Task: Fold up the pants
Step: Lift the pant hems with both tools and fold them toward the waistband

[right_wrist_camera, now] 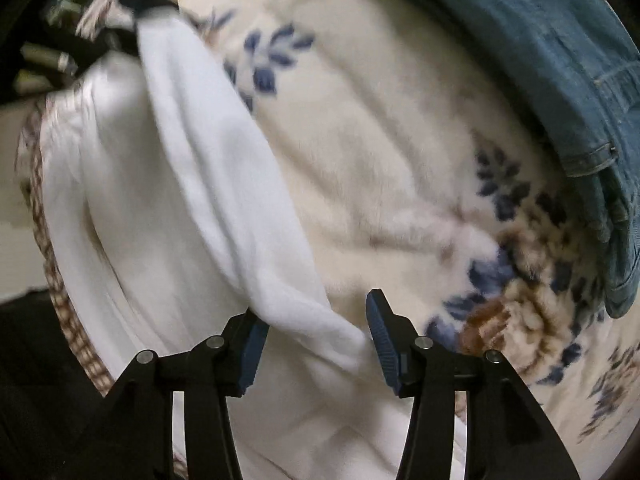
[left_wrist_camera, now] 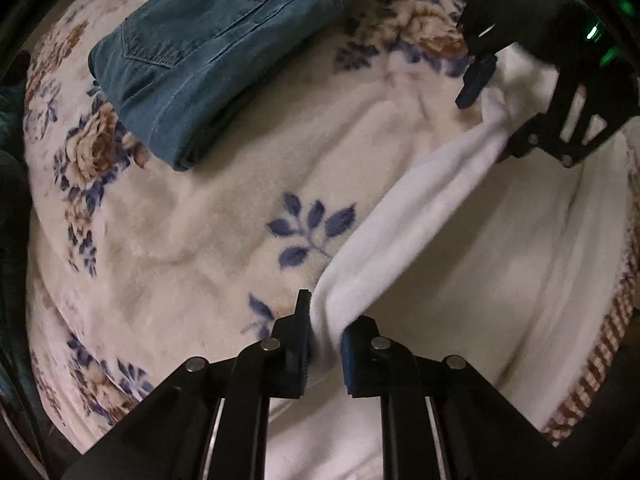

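White fleece pants [left_wrist_camera: 420, 208] lie over the floral blanket, their edge stretched taut between both grippers. My left gripper [left_wrist_camera: 324, 344] is shut on one end of that edge. My right gripper [right_wrist_camera: 316, 344] shows open jaws with the white pants [right_wrist_camera: 208, 168] lying between them; in the left wrist view it [left_wrist_camera: 492, 120] sits at the far end of the raised edge. Whether its pads press the cloth is unclear. The rest of the pants hangs below both grippers.
Folded blue jeans [left_wrist_camera: 208, 48] lie at the far side of the blanket [left_wrist_camera: 180, 240], also in the right wrist view [right_wrist_camera: 560, 80]. A checked brown-and-white cloth [left_wrist_camera: 600, 360] edges the bed beyond the white pants.
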